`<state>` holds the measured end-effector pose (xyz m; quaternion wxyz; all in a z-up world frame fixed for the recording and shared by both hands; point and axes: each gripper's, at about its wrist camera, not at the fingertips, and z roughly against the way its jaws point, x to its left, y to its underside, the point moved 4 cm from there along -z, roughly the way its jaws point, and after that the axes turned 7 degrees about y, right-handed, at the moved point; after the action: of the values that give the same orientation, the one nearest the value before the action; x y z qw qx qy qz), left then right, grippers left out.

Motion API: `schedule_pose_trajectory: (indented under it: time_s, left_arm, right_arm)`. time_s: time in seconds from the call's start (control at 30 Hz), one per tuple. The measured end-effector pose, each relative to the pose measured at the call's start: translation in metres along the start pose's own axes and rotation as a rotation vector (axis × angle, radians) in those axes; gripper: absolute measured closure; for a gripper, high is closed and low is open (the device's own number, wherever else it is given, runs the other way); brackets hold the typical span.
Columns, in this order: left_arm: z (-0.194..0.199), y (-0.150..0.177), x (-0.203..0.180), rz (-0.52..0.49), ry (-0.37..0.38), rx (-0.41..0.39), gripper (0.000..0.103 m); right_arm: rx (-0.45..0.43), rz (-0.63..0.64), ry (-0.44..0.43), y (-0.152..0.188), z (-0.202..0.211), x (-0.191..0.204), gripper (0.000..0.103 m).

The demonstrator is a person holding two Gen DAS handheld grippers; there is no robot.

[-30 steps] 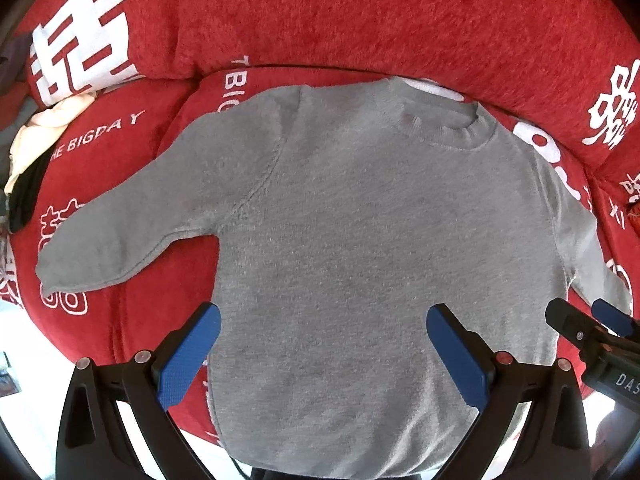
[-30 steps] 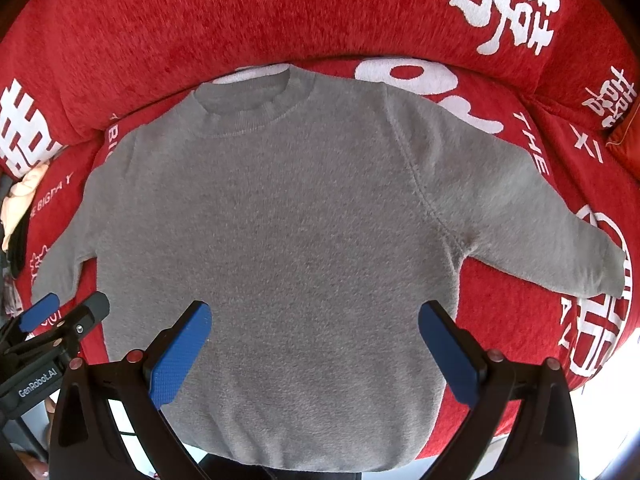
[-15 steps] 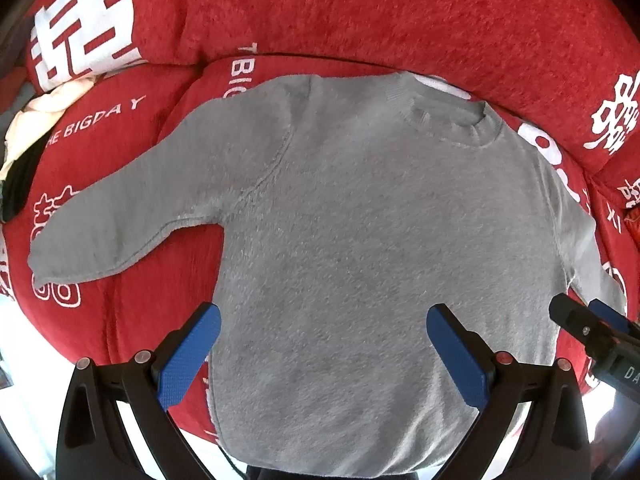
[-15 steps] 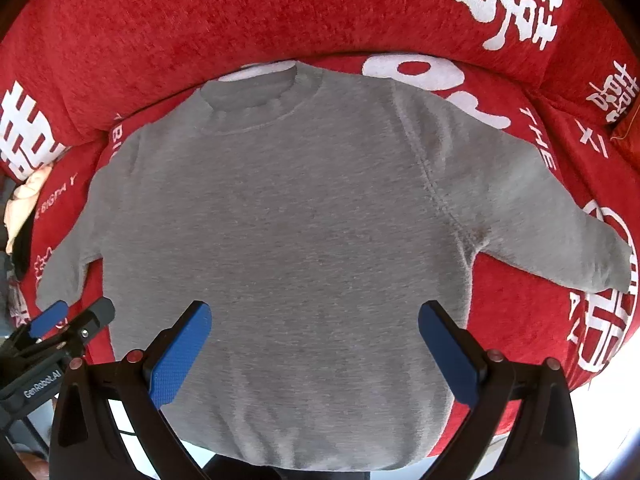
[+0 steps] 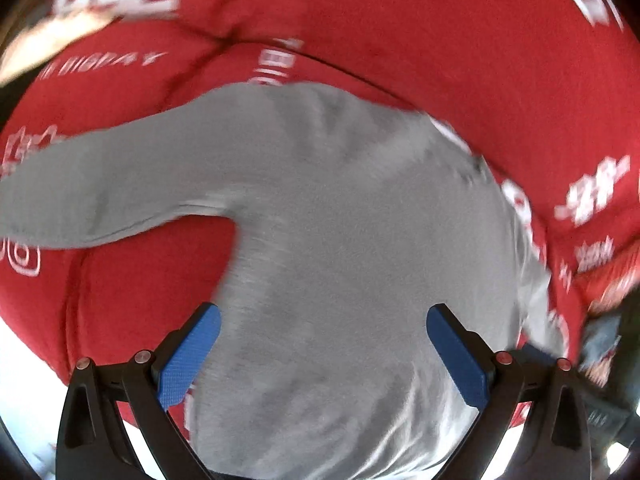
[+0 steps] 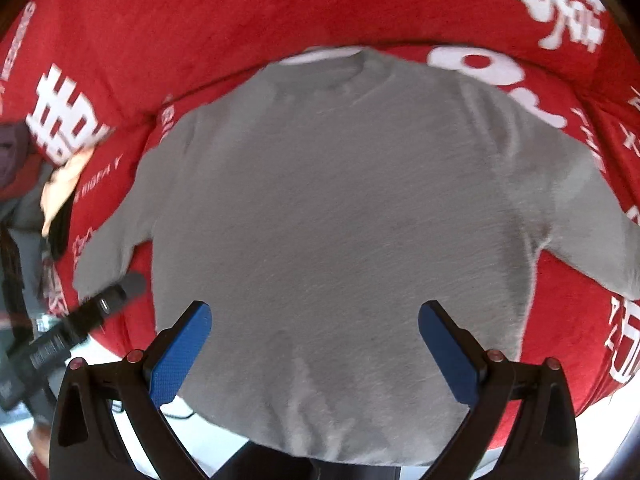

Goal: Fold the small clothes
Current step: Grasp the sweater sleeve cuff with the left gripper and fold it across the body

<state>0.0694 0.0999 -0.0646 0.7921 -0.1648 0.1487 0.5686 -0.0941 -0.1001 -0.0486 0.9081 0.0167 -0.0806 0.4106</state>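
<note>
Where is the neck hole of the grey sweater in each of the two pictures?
Left wrist view: the sweater's collar is right of middle, upper part, blurred by motion.
Right wrist view: the collar sits near the top, at the middle, beside the red sofa's backrest.
Shared landmark: the white "BIGDAY" lettering on the red cushion left of the sweater.

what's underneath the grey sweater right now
The grey sweater lies flat on a red cover with white lettering, which shows all around it. Part of the white print disappears beneath the collar and shoulder, so whatever else is under the body is hidden.
</note>
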Motion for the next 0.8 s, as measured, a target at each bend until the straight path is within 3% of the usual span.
schedule_pose_trajectory:
  time_s: [0.27,0.4,0.67,0.77,0.8]
  left_arm:
    - [0.027,-0.023,0.151,0.328,0.047,-0.184,0.0]
    - [0.013,-0.02,0.204,0.424,0.114,-0.196,0.0]
    - [-0.011,-0.023,0.224,0.453,0.251,-0.251,0.0]
    - [-0.007,-0.024,0.223,0.443,0.242,-0.304,0.002]
    - [-0.004,-0.024,0.225,0.438,0.223,-0.318,0.009]
  right_arm:
    - [0.013,0.108,-0.064,0.013,-0.016,0.053,0.0]
    - [0.018,0.149,-0.103,0.021,-0.033,0.08,0.0]
    - [0.073,0.231,-0.129,0.041,-0.068,0.124,0.0]
    - [0.08,0.253,-0.136,0.047,-0.073,0.136,0.0]
    - [0.08,0.257,-0.136,0.048,-0.074,0.139,0.0]
